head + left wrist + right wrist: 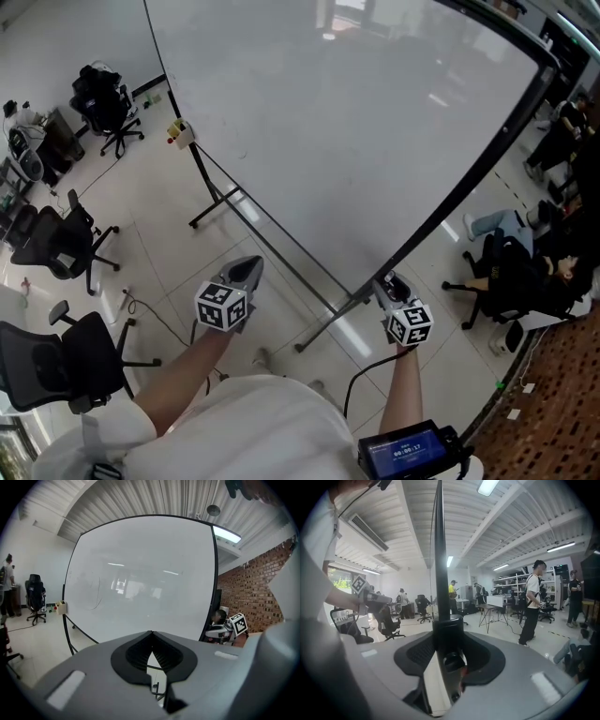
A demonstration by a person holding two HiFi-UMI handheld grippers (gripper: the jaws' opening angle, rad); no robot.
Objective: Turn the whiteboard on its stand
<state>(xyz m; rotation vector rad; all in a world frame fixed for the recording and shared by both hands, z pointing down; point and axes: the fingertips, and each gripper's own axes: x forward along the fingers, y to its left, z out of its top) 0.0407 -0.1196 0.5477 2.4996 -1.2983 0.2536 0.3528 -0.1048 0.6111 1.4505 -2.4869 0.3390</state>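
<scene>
Whiteboard [347, 122] stands tilted on its stand [217, 197], filling the space ahead of both hands. Its black side frame [469, 187] runs from upper right down to the right gripper [392, 286], whose fingers [417, 653] are clamped on that frame. Left gripper [246, 272] sits near the board's lower edge, clear of it, its fingers [136, 651] closed on nothing. Judgement: the right hand is placed to swing the board.

Bright, even indoor light comes from ceiling strip lights [488, 486] — no hard shadows fall on the pale floor [169, 216]. The whiteboard [356, 122] carries soft glare and faint reflections of the lamps. Both gripper views bend strongly toward dark, rounded corners; the nearest parts look slightly soft.
</scene>
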